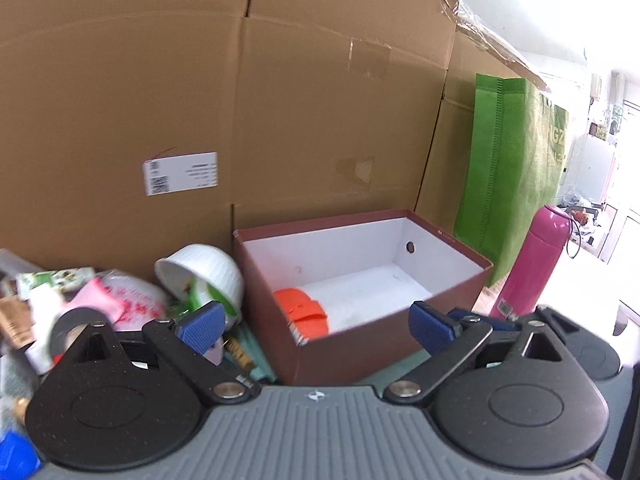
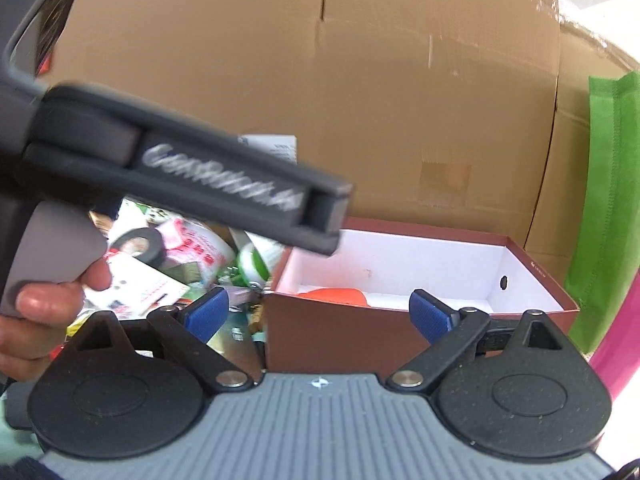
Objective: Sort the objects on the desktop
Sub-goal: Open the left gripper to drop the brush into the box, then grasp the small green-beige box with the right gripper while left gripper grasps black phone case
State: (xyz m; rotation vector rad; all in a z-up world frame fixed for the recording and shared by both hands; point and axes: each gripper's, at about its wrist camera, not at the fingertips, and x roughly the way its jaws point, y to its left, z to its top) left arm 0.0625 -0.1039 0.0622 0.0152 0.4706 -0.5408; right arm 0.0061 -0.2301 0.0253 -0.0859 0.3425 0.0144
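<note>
We see: box (image 1: 384,332) maroon, white inside | orange obj (image 1: 302,312) | pink bottle (image 1: 532,264) | green bag (image 1: 508,168) | white ribbed bowl (image 1: 208,272)

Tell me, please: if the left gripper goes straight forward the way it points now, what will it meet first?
Most likely the brown box. The left gripper is open and empty, and the box's near wall and corner lie directly between and ahead of its fingers. Depth is hard to judge through the fisheye, so it might pass over the rim toward the orange object inside.

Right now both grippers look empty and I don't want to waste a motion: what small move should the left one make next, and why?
Probably swing the left gripper left toward the clutter pile, perhaps the tilted white bowl beside the box. Its jaws are open and empty, the box holds only an orange item, and unsorted things remain outside it.
</note>
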